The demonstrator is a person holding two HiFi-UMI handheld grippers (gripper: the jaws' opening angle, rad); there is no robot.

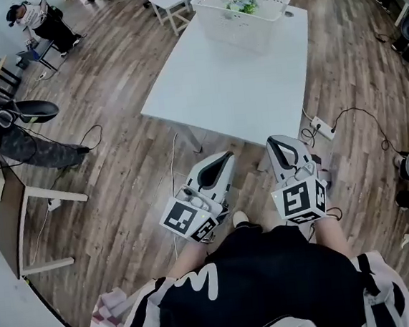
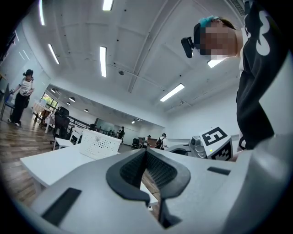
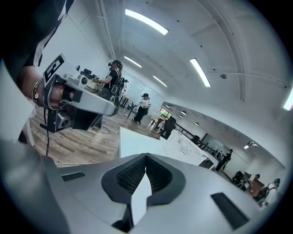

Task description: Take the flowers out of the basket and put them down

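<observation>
White rectangular table (image 1: 240, 84) stands on wood-plank floor (image 1: 120, 182), at 12 o'clock from the person. One item rests directly on the top: a white perforated basket (image 1: 239, 32), at the table's 12 o'clock end, close to the far edge. Remaining tabletop is bare. White power strip (image 1: 323, 127) lies on the floor at the table's 5 o'clock corner.

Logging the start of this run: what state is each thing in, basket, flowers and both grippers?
Basket: upright on the table's far end, holding the flowers.
Flowers: inside the basket, not gripped.
Left gripper: shut, empty, short of the table.
Right gripper: shut, empty, short of the table.
</observation>
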